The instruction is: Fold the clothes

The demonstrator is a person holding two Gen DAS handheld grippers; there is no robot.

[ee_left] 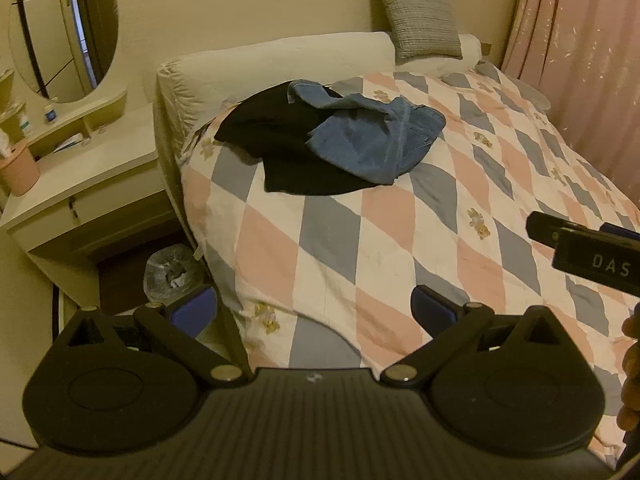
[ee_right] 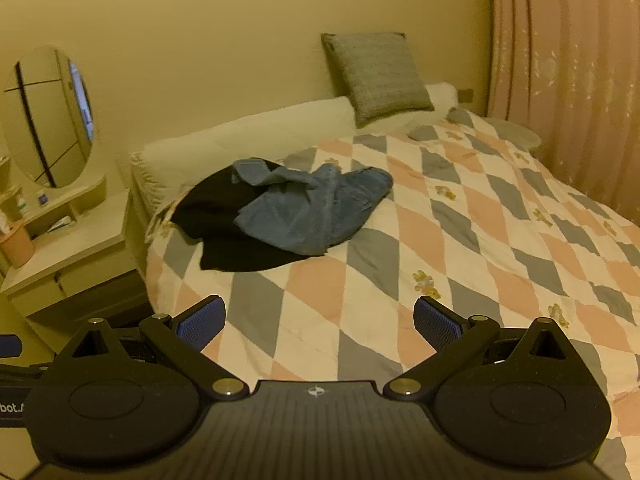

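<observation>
Our left gripper [ee_left: 314, 312] and right gripper [ee_right: 320, 322] hang over the near end of the bed, both with jaws spread wide and nothing between the blue pads [ee_right: 202, 326]. At frame centre in both views, the jeans [ee_left: 372, 136] lie crumpled on top of a black garment [ee_left: 280, 136], the pair heaped on the diamond-patterned quilt [ee_left: 400, 240] toward the bed's left side, well apart from either tool. Bare quilt fills the stretch between our fingers and the clothes. In the left view, the right gripper's black body pokes in at the right edge. Behind the pile a white bolster [ee_left: 280, 56] runs along the wall, with a grey cushion [ee_left: 420, 20] propped at upper centre. At upper left stands an oval mirror [ee_left: 64, 28] over a cream dresser [ee_left: 80, 184], a pink cup [ee_left: 18, 172] on its top and a lined bin [ee_left: 172, 268] at its foot. Pink curtains [ee_left: 580, 60] close off the right side.
</observation>
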